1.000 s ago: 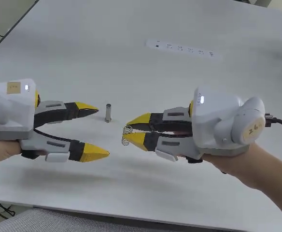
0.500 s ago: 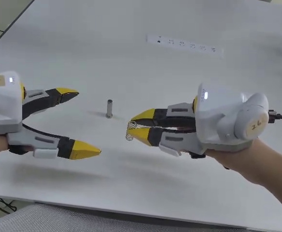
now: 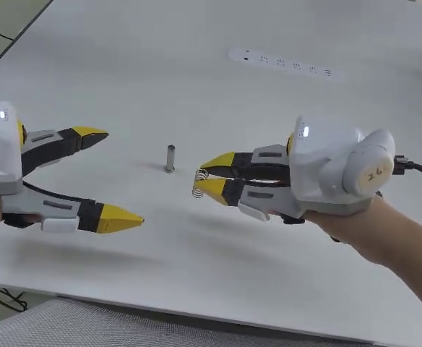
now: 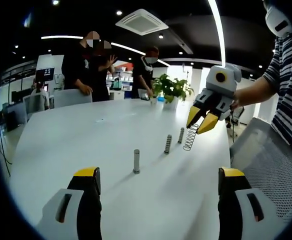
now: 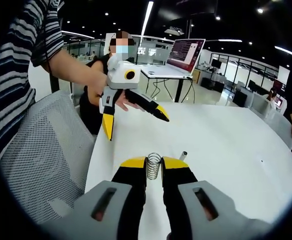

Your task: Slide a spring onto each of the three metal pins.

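left gripper (image 3: 123,176) backs off the grey metal pin (image 3: 170,157), jaws wide open; right gripper (image 3: 205,177), clamping the small coiled wire spring (image 3: 197,191), likely has clear approach.

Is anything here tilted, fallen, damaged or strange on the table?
Nothing stands out. The bare metal pin stands upright on the white table, the spring is clamped in the right gripper, and the left gripper is open and empty.
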Demonstrator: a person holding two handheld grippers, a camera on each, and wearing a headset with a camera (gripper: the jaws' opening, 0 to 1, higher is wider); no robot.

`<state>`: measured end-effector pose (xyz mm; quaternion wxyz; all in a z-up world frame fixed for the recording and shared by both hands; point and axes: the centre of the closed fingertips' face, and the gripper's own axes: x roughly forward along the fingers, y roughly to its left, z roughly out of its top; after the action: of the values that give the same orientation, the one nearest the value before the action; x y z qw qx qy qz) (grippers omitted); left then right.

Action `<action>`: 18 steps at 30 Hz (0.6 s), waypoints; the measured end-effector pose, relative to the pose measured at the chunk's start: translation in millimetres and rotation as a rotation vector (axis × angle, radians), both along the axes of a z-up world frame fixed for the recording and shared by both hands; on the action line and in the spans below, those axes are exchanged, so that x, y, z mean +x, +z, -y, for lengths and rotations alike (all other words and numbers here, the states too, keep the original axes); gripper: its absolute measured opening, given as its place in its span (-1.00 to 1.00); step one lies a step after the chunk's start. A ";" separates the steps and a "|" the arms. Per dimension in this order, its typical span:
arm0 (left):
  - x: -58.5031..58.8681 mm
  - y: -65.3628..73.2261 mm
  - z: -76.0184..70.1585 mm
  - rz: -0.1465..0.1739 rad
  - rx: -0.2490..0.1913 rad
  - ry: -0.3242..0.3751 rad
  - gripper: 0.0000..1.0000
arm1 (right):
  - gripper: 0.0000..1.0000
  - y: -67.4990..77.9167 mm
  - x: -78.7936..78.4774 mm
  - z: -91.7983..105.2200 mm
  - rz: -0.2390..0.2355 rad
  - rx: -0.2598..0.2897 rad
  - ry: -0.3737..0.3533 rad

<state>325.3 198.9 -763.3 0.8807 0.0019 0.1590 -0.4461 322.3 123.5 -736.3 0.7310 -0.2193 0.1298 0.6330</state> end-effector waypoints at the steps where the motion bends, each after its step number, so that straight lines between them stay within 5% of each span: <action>1: 0.0 0.1 -0.5 0.001 -0.001 0.002 0.95 | -0.75 0.1 1.8 -0.9 0.001 0.001 -0.003; 18: -1.7 -0.6 -3.4 -0.003 -0.019 0.017 0.95 | -0.75 2.5 44.7 -31.2 -0.002 0.015 -0.053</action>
<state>323.7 202.3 -763.9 0.8842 -0.0083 0.1562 -0.4401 367.0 154.7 -733.8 0.7492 -0.2095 0.1314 0.6144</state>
